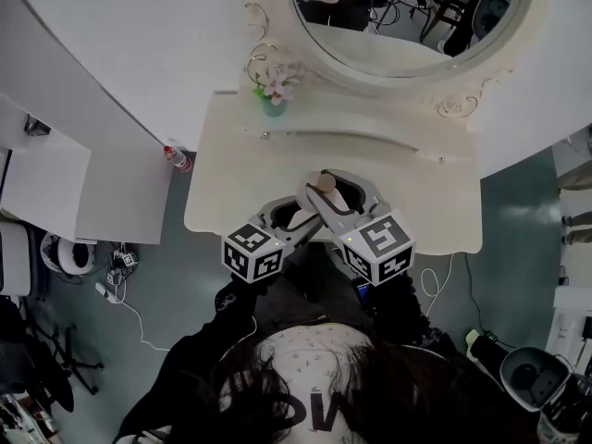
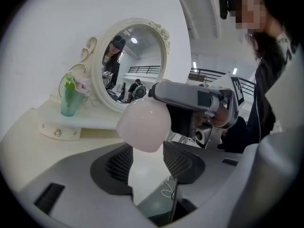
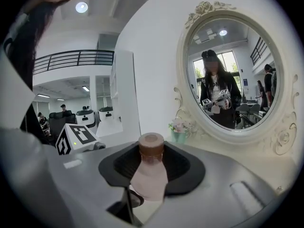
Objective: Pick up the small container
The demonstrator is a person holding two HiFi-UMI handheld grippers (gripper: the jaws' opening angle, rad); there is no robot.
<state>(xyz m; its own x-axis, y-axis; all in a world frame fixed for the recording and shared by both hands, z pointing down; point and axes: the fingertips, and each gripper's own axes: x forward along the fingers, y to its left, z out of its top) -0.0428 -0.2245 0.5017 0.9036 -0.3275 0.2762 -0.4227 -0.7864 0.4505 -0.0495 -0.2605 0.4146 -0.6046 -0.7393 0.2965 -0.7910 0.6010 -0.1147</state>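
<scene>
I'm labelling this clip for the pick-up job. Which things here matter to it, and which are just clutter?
Job: small container; right gripper, shut on it; left gripper, by its base.
Lying about: flower vase; mirror; floor cables.

Our left claw [image 2: 148, 152] and right claw [image 3: 151, 163] meet above the near middle of the worktop [image 1: 435, 211]. The small container [image 1: 323, 184] lies across them, capped end in the right, base in the left. Behind stands the mirror [image 1: 407, 17], and on the ledge [image 2: 76, 122] to its left sits the vase [image 1: 273, 104].
</scene>
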